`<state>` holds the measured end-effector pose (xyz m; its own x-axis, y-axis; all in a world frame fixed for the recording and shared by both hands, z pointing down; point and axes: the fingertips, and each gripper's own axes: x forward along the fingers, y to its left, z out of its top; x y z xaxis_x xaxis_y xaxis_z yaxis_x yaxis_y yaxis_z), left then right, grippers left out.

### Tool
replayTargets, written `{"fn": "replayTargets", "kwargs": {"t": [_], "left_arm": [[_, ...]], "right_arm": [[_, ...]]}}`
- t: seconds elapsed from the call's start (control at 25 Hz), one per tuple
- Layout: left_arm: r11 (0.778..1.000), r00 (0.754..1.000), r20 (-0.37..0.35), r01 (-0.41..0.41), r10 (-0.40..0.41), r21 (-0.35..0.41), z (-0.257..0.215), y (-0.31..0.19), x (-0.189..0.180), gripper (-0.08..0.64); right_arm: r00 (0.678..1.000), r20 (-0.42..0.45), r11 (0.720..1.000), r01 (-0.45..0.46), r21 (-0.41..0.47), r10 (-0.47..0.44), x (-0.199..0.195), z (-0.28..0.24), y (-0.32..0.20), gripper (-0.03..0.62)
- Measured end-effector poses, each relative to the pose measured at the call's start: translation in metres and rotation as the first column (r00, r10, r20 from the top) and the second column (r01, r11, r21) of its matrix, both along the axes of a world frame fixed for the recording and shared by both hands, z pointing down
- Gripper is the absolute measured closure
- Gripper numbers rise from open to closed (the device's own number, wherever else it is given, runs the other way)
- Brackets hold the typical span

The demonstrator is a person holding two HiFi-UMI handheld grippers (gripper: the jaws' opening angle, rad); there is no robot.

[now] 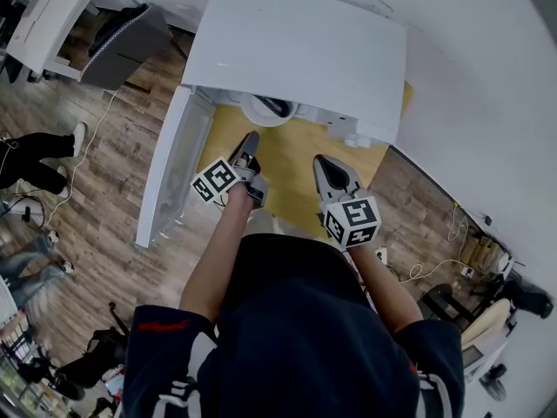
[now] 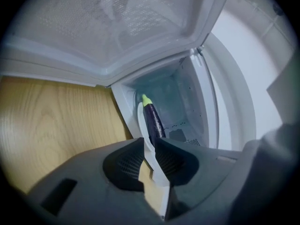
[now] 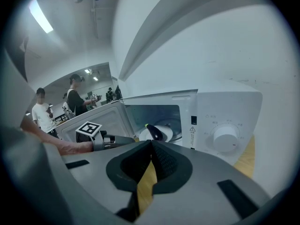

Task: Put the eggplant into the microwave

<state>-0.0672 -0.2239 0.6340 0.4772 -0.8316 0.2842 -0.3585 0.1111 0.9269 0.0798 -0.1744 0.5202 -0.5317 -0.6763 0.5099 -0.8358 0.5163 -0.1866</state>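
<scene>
Wood tabletop; glossy purple eggplant inside open white microwave.
Left gripper barely parted, right gripper clenched, both empty. Eggplant seems slick, light; grip mid-body.

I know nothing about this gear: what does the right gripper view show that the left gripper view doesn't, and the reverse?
Only the right gripper view: the round dial on the white microwave, the left tool near its opening, and people standing in the background. Only the left gripper view: the fine mesh in the open door, close up, and small holes in the inner wall. Both: the dark purple eggplant with a green tip lying on the white round plate inside, and the yellow wooden table.
</scene>
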Motion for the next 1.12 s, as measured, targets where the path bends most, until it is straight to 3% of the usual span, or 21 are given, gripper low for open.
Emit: {"fn": "replayTargets", "kwargs": {"t": [0.2, 0.32, 0.44, 0.56, 0.84, 0.96, 1.12], "left_arm": [[0.998, 0.995, 0.081, -0.056, 0.056, 0.0, 0.0, 0.005, 0.0, 0.531], [0.993, 0.98, 0.166, -0.114, 0.113, -0.005, 0.002, 0.008, 0.002, 0.54], [0.981, 0.945, 0.266, -0.196, 0.191, -0.008, 0.003, 0.009, 0.007, 0.543], [0.964, 0.892, 0.374, -0.265, 0.253, -0.021, 0.006, 0.01, 0.009, 0.543], [0.931, 0.775, 0.543, -0.364, 0.322, -0.033, 0.009, 0.005, 0.012, 0.543], [0.923, 0.75, 0.57, -0.382, 0.336, -0.042, 0.014, 0.002, 0.013, 0.543], [0.917, 0.735, 0.583, -0.395, 0.347, -0.047, 0.019, -0.004, 0.018, 0.543]], "right_arm": [[1.0, 0.007, 1.0, -0.002, -0.008, 0.002, 0.0, 0.001, 0.002, 0.58], [1.0, 0.007, 1.0, -0.003, -0.011, 0.004, 0.001, 0.003, 0.003, 0.58], [1.0, 0.009, 1.0, -0.01, -0.021, 0.01, 0.003, 0.005, 0.004, 0.58], [1.0, 0.014, 0.999, -0.017, -0.031, 0.017, 0.004, 0.008, 0.003, 0.58], [0.999, 0.034, 0.999, -0.027, -0.038, 0.028, 0.003, 0.005, 0.001, 0.58], [0.999, 0.036, 0.999, -0.03, -0.042, 0.032, 0.004, 0.006, 0.001, 0.58], [0.998, 0.038, 0.998, -0.039, -0.053, 0.041, 0.006, 0.009, 0.001, 0.58]]}}
